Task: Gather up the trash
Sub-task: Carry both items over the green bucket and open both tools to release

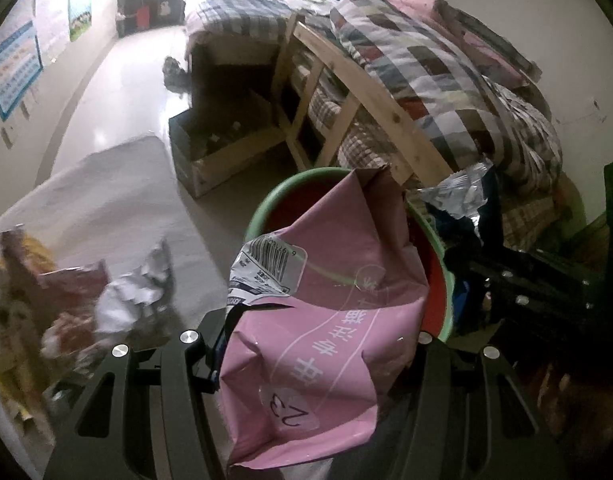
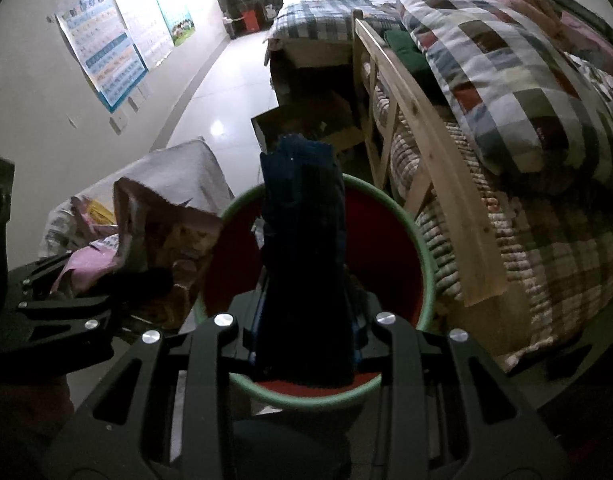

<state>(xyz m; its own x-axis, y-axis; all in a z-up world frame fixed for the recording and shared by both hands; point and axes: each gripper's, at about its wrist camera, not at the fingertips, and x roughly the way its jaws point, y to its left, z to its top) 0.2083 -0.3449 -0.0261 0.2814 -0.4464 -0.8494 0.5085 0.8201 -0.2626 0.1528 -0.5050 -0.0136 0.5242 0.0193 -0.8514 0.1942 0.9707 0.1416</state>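
A crumpled pink plastic mailing bag [image 1: 338,292] with a barcode label is clamped in my left gripper [image 1: 318,344], which is shut on it. The bag hangs over the left side of a red bin with a green rim [image 1: 266,204]. My right gripper [image 2: 304,336] is shut on a dark blue foil wrapper [image 2: 302,220] that stands up above the bin's rim [image 2: 422,240]. In the left wrist view the right gripper [image 1: 478,264] sits at the bin's right edge, its wrapper [image 1: 458,196] showing silver. The left gripper [image 2: 118,292] and its bag [image 2: 166,232] appear left of the bin.
More wrappers and crumpled paper [image 1: 130,296] lie on a grey mat [image 1: 118,192] left of the bin. A wooden bed frame [image 2: 426,128] with a checked quilt [image 2: 506,80] stands close on the right. An open cardboard box [image 1: 210,152] sits beyond the bin; posters [image 2: 102,52] hang on the left wall.
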